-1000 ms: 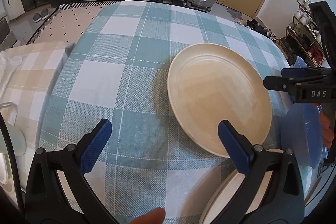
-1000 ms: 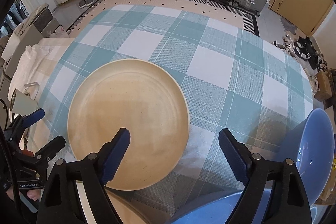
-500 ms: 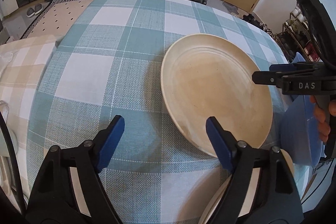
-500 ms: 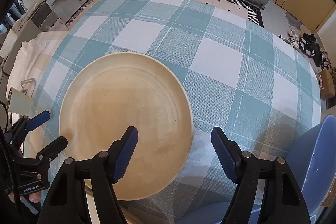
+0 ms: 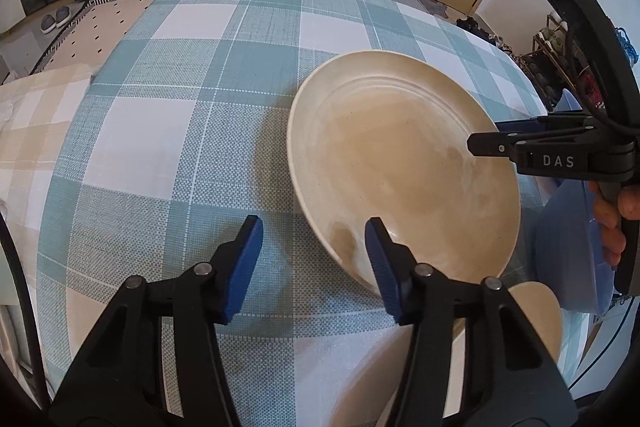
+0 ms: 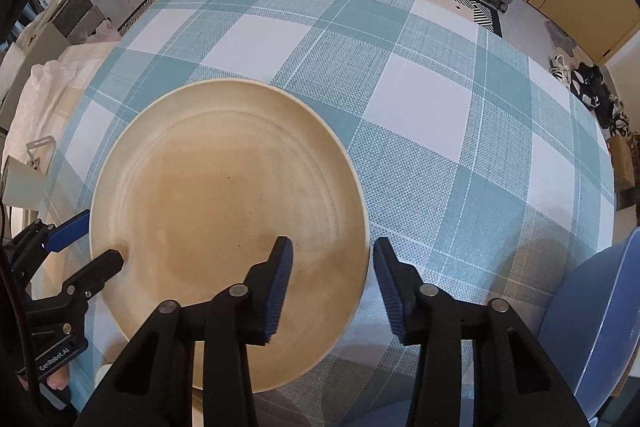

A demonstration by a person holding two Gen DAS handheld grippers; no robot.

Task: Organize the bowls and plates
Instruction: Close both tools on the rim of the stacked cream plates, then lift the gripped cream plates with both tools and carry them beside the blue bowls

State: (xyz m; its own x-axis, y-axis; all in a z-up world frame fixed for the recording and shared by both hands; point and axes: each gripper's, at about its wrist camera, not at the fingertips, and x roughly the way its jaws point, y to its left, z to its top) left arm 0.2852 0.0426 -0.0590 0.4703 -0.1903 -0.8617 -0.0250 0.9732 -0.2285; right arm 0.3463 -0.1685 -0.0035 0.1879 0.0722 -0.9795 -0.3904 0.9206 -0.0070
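Left wrist view: left gripper (image 5: 312,263) spread, straddling near rim of beige plate (image 5: 400,163) lying flat on checked tablecloth (image 5: 180,107). Right gripper (image 6: 332,285) likewise released, astride its right rim. Plate likely stiff, glazed, slippery, breakable; pinch the rim. Blue bowl (image 6: 600,327) beyond.

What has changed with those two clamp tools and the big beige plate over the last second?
Both have narrowed and closed in on the beige plate: the left gripper straddles its left edge, the right gripper its right edge. Neither is clamped yet. The plate, blue bowl and checked tablecloth look unmoved.
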